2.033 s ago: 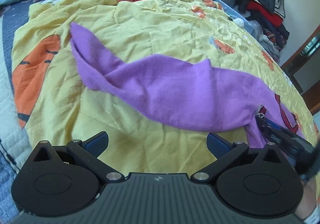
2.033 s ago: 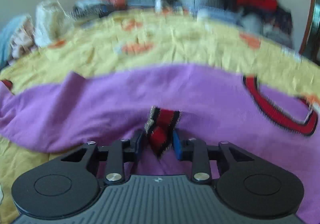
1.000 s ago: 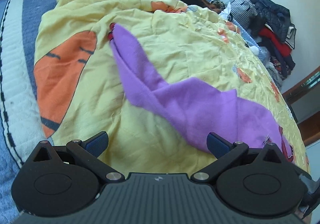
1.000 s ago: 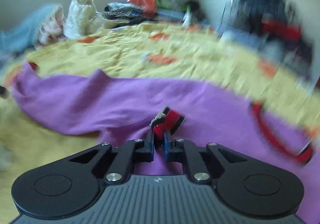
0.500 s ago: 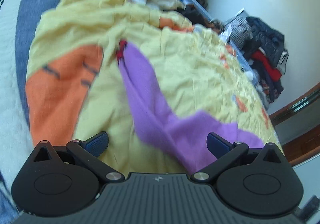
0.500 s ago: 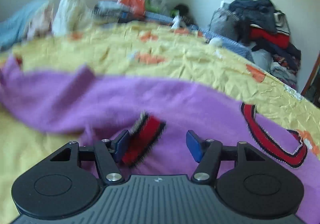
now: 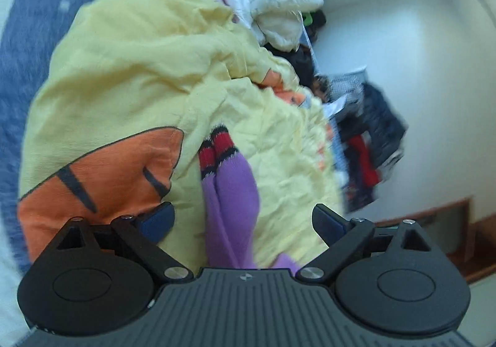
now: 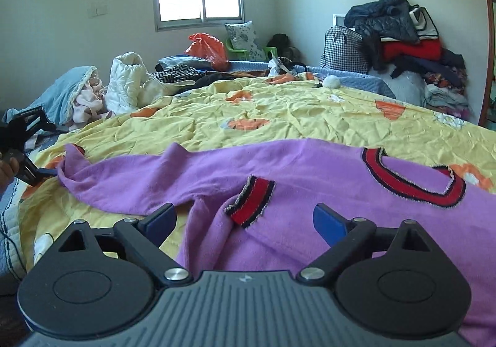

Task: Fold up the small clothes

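Note:
A purple sweater (image 8: 310,167) with a red-and-black collar (image 8: 412,182) lies spread on the yellow bedspread (image 8: 279,111). My right gripper (image 8: 244,219) hovers low over it with its jaws opening. One red-and-black cuff (image 8: 252,201) lies loose on the sweater's body between the pads, untouched. My left gripper (image 7: 241,218) is at the other sleeve (image 7: 235,192), which runs up between its wide jaws to a striped cuff (image 7: 217,148). Those jaws are closing, and the pads stand clear of the cloth.
A white quilted jacket (image 8: 127,83) and pink and blue laundry are heaped at the bed's far left. An orange bag (image 8: 206,48) and dark clothes lie at the far end. A tall stack of clothes (image 8: 403,43) stands by the right wall. A blue blanket (image 7: 24,37) borders the bedspread.
The right jaws have opened and let go of the red cuff, which now lies on the sweater. The left gripper has swung along the far sleeve to its cuff end and rolled.

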A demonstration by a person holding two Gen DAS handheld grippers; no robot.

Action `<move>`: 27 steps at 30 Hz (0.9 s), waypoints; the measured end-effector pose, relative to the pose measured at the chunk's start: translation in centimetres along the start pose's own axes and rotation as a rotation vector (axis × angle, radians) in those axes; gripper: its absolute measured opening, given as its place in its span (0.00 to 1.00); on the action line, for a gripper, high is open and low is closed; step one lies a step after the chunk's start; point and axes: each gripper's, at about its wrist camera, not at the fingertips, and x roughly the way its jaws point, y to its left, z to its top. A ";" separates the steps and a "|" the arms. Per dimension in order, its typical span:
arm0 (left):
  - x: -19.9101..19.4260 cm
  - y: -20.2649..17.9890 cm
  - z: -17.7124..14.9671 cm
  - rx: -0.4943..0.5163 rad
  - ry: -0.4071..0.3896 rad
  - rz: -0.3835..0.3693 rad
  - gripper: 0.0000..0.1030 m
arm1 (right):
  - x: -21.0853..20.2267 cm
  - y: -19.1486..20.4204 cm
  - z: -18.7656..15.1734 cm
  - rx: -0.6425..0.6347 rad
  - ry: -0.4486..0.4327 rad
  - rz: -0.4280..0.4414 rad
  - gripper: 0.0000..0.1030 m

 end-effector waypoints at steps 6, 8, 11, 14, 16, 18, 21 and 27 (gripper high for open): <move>2.7 -1.8 1.4 0.047 0.040 0.204 0.07 | -0.6 0.8 0.2 -0.038 -0.010 -0.014 0.93; 2.6 -4.5 0.6 0.174 0.007 0.266 0.06 | -0.9 0.8 0.2 -0.042 -0.016 -0.024 0.93; 0.6 -8.6 -1.2 0.263 -0.058 0.194 0.06 | -1.6 0.3 0.1 -0.023 -0.036 -0.037 0.93; -0.8 -13.0 -3.9 0.274 -0.076 0.062 0.06 | -2.1 -0.7 0.0 0.016 -0.049 -0.049 0.93; -0.7 -16.5 -6.4 0.325 -0.086 0.005 0.06 | -2.5 -1.4 -0.1 0.050 -0.064 -0.072 0.93; 0.6 -19.6 -9.4 0.366 -0.076 -0.057 0.06 | -2.8 -2.2 -0.3 0.094 -0.062 -0.087 0.93; 4.5 -23.5 -15.0 0.461 -0.049 -0.085 0.06 | -3.5 -3.4 -0.8 0.147 -0.062 -0.104 0.93; 14.7 -24.9 -27.7 0.590 0.167 -0.066 0.06 | -5.2 -5.6 -2.0 0.196 -0.032 -0.199 0.93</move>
